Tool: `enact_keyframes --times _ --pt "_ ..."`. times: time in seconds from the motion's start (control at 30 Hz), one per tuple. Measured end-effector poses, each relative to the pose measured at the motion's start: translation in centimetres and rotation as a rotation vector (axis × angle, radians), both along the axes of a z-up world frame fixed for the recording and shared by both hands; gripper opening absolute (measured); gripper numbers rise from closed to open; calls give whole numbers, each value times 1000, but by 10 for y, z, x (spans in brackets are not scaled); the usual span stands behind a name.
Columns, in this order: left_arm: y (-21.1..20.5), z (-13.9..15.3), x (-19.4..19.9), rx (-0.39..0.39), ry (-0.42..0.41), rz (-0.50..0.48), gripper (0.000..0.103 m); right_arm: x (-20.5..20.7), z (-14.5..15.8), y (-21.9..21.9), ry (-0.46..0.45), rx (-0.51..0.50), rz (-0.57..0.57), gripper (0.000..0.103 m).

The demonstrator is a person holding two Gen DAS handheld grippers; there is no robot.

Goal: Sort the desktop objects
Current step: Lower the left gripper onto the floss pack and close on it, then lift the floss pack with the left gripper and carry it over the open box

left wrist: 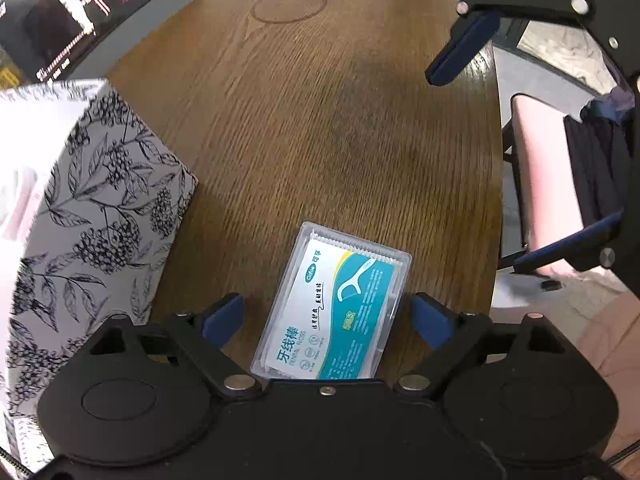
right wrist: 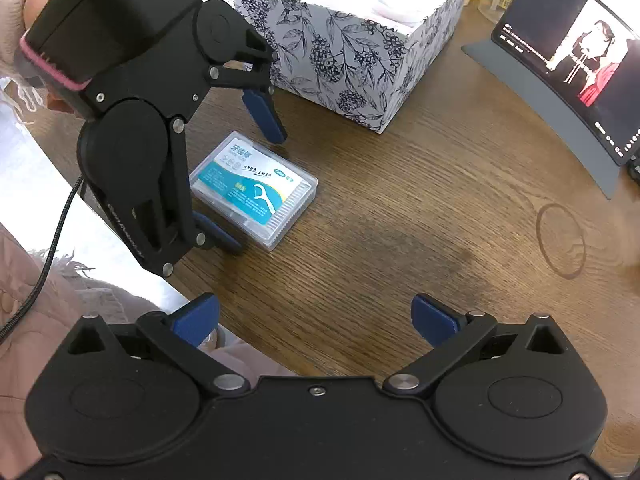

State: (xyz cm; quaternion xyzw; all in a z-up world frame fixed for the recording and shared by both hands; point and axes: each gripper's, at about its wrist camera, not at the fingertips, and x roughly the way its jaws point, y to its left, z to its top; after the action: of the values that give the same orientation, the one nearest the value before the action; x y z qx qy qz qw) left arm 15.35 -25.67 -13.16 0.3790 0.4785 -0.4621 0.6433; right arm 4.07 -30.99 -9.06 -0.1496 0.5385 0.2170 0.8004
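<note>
Left wrist view puts the clear rectangular plastic case of dental floss picks with its teal and white label [left wrist: 334,304] flat on the brown wood-grain tabletop [left wrist: 320,140], lying between the blue pads of your left tongs [left wrist: 328,316]. Those tongs are spread wide; the right-hand pad sits just at the case's long edge, the other stands clear of it, so nothing is gripped. In the right wrist view the same case [right wrist: 254,190] lies near the tabletop's near edge, with the left tongs [right wrist: 248,188] straddling it from above.

Judging by its look, the case is light, stiff and smooth-sided, so it may skate or twist if one pad lands ahead of the other. Take it across the two long sides, near the middle, with the pads low on the walls.

Your right tongs [right wrist: 316,318] hang released and empty over bare wood, well apart from the case. Just beyond the case stands the white cardboard box printed with dark berry sprigs [right wrist: 352,52], open at the top. Farther off, a dark tablet on a grey stand [right wrist: 576,80] shows a video.
</note>
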Motion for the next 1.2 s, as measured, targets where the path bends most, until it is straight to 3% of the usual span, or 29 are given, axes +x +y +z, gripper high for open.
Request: enact_keyframes --times 0.23,0.4,0.5,0.53,0.87,1.2 --pt "3 3 1 -3 24 -60 89 -1 4 4 -10 1 3 103" --pt "3 5 -1 -4 25 -63 83 -1 8 8 -24 6 11 103" --pt "2 6 -1 -6 27 -64 70 0 9 8 -29 7 12 103" --pt "1 7 -1 -6 28 -62 61 0 10 9 -31 8 11 103" --pt "-1 7 -8 -12 8 -44 59 -4 21 6 -57 10 -24 103" --pt "19 59 -2 -84 -20 11 59 -5 38 13 -88 18 -50 103"
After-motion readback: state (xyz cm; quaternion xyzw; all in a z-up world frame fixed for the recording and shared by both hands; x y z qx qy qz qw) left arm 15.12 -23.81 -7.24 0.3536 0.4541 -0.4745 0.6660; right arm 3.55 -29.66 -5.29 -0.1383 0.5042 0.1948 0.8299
